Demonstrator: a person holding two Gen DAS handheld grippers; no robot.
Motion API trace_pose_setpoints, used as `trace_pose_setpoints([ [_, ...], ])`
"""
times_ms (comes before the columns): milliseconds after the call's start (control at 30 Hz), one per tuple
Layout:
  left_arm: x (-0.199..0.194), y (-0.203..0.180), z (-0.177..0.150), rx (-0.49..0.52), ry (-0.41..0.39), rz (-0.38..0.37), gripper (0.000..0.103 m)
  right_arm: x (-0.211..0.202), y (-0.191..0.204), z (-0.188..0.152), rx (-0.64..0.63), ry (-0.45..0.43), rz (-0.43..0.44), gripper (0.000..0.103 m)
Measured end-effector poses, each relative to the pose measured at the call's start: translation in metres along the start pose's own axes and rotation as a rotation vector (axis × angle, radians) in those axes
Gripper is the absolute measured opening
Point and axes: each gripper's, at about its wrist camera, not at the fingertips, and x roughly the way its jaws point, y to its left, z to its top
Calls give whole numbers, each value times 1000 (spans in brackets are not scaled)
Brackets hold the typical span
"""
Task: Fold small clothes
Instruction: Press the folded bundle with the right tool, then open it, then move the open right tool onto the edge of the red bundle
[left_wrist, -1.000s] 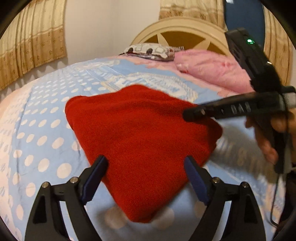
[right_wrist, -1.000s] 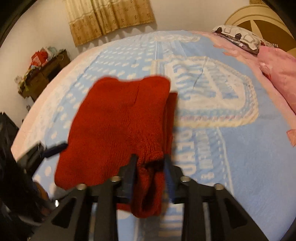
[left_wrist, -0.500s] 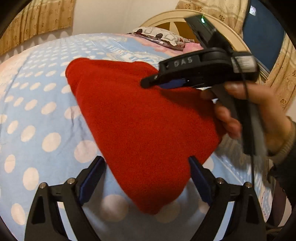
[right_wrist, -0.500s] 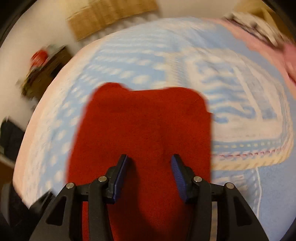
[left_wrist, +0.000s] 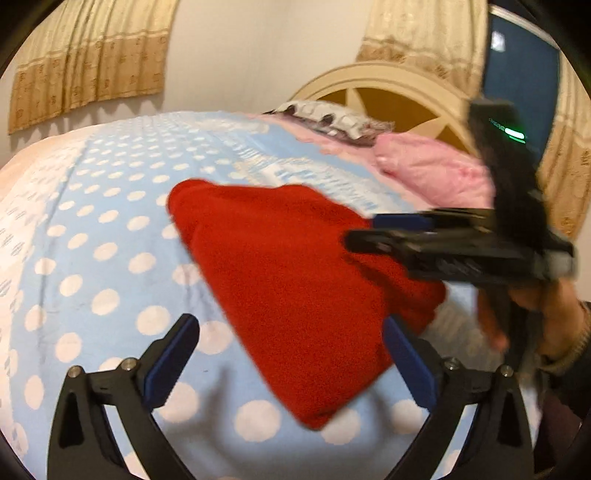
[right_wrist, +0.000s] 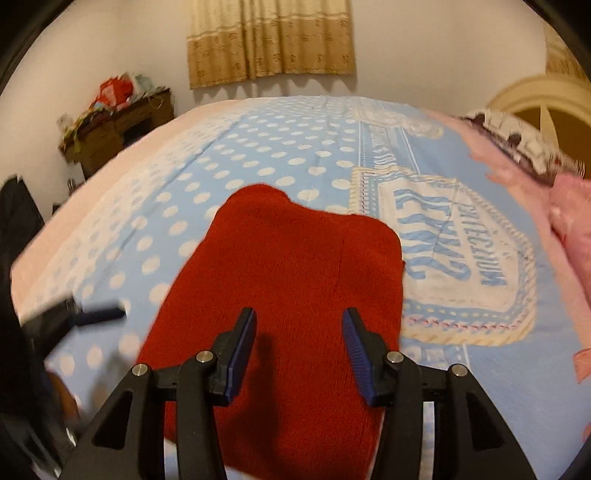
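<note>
- A red knitted garment (right_wrist: 280, 295) lies folded and flat on the bed (right_wrist: 280, 147). It sits on the blue part of the bedspread with white dots, just beside the big white patch with blue letters (right_wrist: 450, 258).
- The left gripper (left_wrist: 291, 354) has its fingers (left_wrist: 173, 354) spread very wide, and they have just been opening more. The near corner of the red garment (left_wrist: 295, 295) shows between them, but the pads do not press on it. They hold nothing.
- The right gripper (right_wrist: 299, 343) has its fingers (right_wrist: 242, 350) about half open. They hang over the near part of the red garment with a gap on each side. They hold nothing.
- In the left wrist view, the right gripper (left_wrist: 373, 232) reaches in from the right side over the far edge of the garment. A hand (left_wrist: 532, 314) holds its handle.
- A pink pillow (left_wrist: 436, 173) lies at the head of the bed, in front of the cream headboard (left_wrist: 388, 81). A patterned pillow (left_wrist: 328, 118) lies just beside it.
- A brown cabinet (right_wrist: 118, 129) stands by the far wall. Bright things are piled on top of it, too small and blurry to name.
- Tan curtains (right_wrist: 269, 37) hang on the wall behind the bed.
</note>
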Motion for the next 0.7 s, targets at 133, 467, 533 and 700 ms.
trace_pose_setpoints([
  [133,25,7,-11,-17,95,26,103,12,0,-23,-53,35,-58,50],
  [467,30,8,-15,-28,133,10,103,10,2,-35,-93,1,-86,50],
  [533,32,7,-13,-25,137,12,103,9,2,-37,-90,4,-83,50],
  [700,29,5,-11,-27,144,26,103,8,4,-39,-91,16,-87,50],
])
